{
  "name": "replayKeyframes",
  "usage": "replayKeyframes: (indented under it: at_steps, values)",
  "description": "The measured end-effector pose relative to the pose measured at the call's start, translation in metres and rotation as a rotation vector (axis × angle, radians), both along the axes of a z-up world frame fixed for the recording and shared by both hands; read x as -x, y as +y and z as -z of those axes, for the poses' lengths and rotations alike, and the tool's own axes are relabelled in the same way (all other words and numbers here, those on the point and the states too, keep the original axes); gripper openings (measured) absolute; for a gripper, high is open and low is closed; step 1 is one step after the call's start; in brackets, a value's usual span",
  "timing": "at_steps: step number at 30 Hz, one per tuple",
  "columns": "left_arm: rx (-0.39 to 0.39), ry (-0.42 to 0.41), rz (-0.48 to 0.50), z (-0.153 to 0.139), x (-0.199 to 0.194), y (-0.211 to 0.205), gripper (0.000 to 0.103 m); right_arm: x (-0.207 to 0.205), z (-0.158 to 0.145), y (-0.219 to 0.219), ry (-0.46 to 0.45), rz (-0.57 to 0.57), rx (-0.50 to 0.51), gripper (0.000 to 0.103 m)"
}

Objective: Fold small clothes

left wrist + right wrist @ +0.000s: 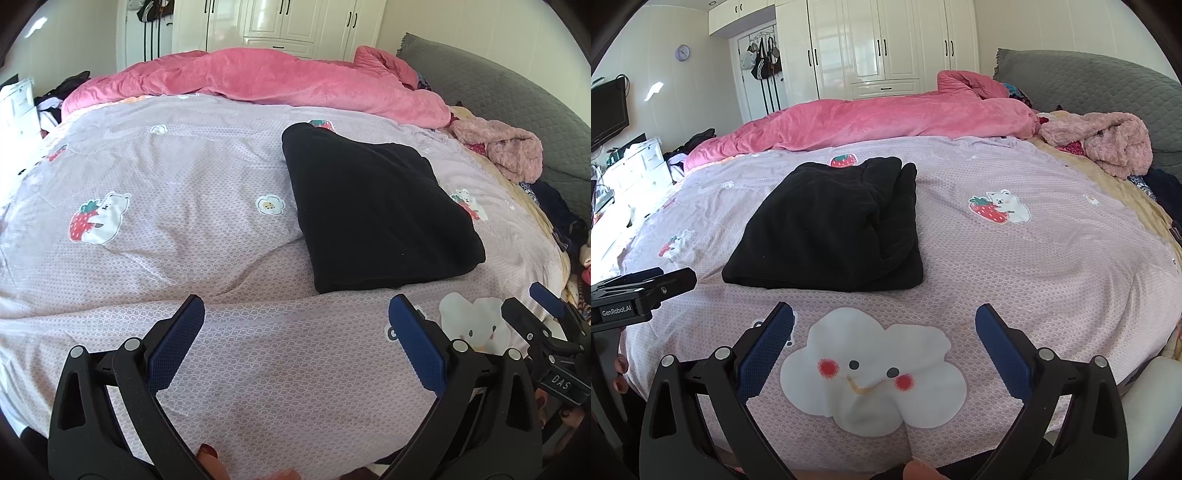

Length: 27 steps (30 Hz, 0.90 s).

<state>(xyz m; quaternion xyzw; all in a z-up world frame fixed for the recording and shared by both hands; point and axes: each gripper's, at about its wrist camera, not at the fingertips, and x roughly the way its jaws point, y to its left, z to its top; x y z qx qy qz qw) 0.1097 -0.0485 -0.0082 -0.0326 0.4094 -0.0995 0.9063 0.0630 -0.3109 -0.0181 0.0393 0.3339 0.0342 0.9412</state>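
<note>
A black garment (376,210) lies folded into a thick rectangle on the lilac bedspread (166,240). In the right wrist view the black garment (834,225) sits just ahead and left of centre. My left gripper (295,328) is open and empty, held over the bedspread short of the garment's near edge. My right gripper (884,328) is open and empty above a white cloud print (871,369), short of the garment. The right gripper also shows at the right edge of the left wrist view (546,325); the left gripper shows at the left edge of the right wrist view (646,288).
A pink duvet (886,114) is bunched along the far side of the bed. A fluffy pink garment (1104,140) and dark clothes (1163,192) lie at the right by the grey headboard (1089,81). White wardrobes (886,44) stand behind.
</note>
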Motion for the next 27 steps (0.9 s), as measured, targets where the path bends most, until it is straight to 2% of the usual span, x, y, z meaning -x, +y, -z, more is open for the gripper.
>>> replayKeyframes:
  at_steps: [9,13,18,20,24,26,27]
  values:
    - [0.004,0.018,0.003,0.001,0.001,0.000,0.094,0.003,0.000,-0.001,0.010,0.023,0.018,0.099]
    - [-0.022,0.019,0.007,0.000,0.006,0.004,0.094,0.008,0.000,-0.021,0.024,0.140,0.041,0.099]
    - [0.032,0.004,-0.020,-0.006,0.005,0.041,0.094,0.036,0.005,-0.102,0.054,0.403,-0.007,0.098]
    - [-0.003,0.007,-0.074,-0.008,-0.002,0.069,0.094,0.054,0.010,-0.142,0.065,0.535,0.006,0.098]
    - [-0.079,0.029,-0.224,-0.004,-0.022,0.152,0.094,0.110,0.029,-0.249,0.120,0.882,0.035,0.099]
    - [-0.122,0.051,-0.339,-0.001,-0.033,0.206,0.094,0.132,0.043,-0.295,0.178,1.005,0.030,0.099]
    - [-0.148,0.058,-0.403,-0.001,-0.039,0.231,0.094,0.132,0.043,-0.295,0.178,1.005,0.030,0.099]
